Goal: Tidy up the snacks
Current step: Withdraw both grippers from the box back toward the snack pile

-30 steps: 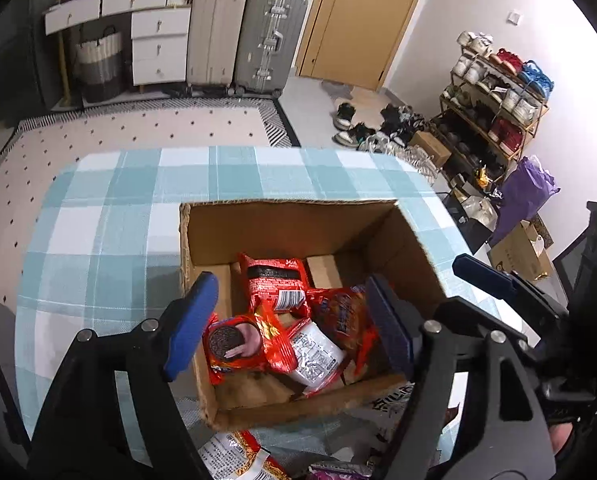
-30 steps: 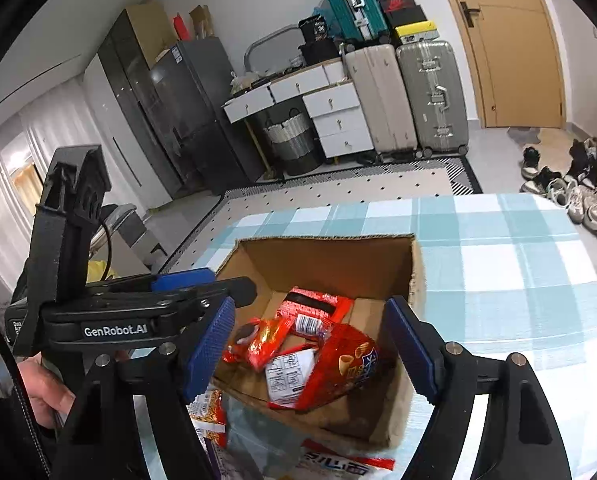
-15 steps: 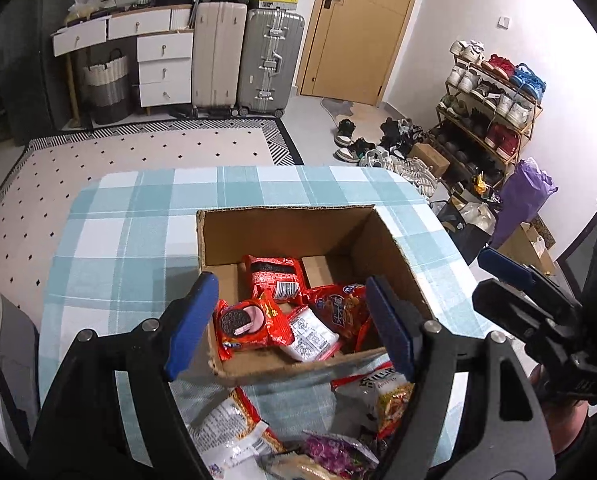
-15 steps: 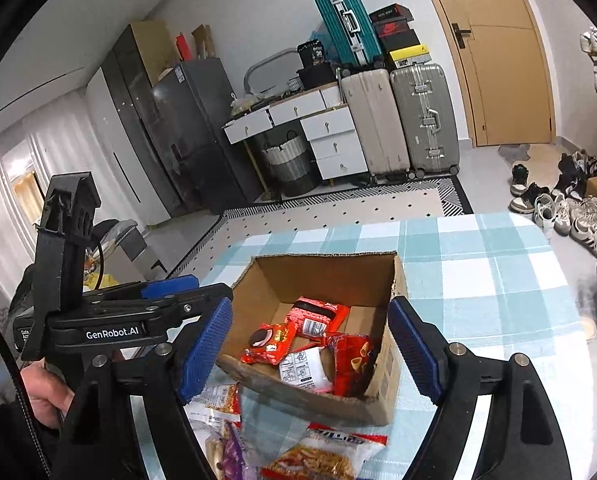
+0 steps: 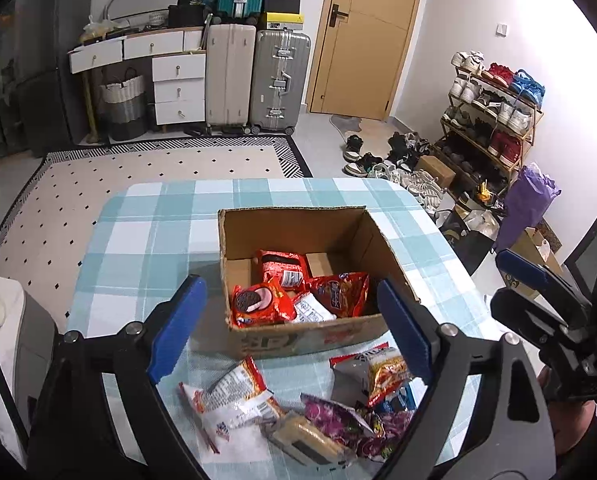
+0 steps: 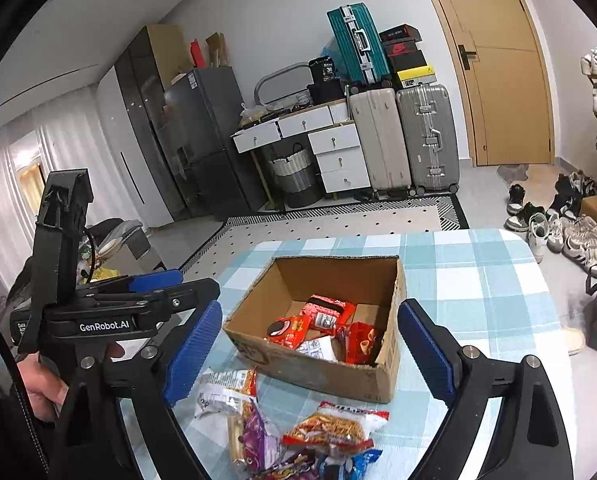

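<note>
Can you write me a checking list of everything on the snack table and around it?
Surface: table under a teal and white checked cloth.
Job's things: open cardboard box holds four red snack packets; loose packets lie on the cloth in front of it.
Clutter: nothing seen besides the snacks.
Grippers: left gripper and right gripper are both opening, nothing between the jaws.
Cables: a thin black wire at the left gripper's handle.
Surroundings: suitcases, white drawers, door, shoe rack, patterned rug.
</note>
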`<state>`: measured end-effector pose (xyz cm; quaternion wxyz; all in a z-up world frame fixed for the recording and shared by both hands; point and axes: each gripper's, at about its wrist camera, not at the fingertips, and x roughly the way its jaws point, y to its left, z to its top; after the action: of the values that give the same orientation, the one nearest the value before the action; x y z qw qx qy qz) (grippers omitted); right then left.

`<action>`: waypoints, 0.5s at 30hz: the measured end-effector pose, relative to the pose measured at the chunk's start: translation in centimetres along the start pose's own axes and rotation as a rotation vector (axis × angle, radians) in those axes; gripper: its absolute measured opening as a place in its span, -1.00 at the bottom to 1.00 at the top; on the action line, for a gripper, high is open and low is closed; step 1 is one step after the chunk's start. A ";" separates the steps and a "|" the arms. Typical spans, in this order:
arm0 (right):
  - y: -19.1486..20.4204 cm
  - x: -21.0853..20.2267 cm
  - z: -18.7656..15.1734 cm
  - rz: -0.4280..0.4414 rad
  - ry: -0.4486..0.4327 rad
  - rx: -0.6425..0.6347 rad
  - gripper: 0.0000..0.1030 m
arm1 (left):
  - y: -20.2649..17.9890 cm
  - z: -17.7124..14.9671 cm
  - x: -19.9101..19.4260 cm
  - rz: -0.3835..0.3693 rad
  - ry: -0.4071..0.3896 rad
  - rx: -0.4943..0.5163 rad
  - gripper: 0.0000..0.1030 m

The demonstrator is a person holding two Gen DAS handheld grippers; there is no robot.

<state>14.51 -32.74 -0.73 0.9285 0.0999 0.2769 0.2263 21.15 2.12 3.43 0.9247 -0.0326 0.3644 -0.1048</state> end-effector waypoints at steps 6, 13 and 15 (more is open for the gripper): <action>0.9 -2.2 -1.1 -0.005 -0.009 -0.014 0.85 | -0.2 -1.6 -2.4 0.006 -0.024 -0.010 0.94; 2.6 -5.4 -3.1 -0.013 -0.026 -0.055 0.91 | -0.3 -4.0 -5.1 0.021 -0.041 -0.022 0.97; 2.8 -6.0 -3.5 -0.012 -0.030 -0.064 0.92 | -0.4 -4.7 -5.7 0.028 -0.040 -0.021 0.97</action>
<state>7.08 -32.96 0.09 0.9366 0.0718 0.2559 0.2282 13.81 3.05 3.85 0.9328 -0.0395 0.3473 -0.0875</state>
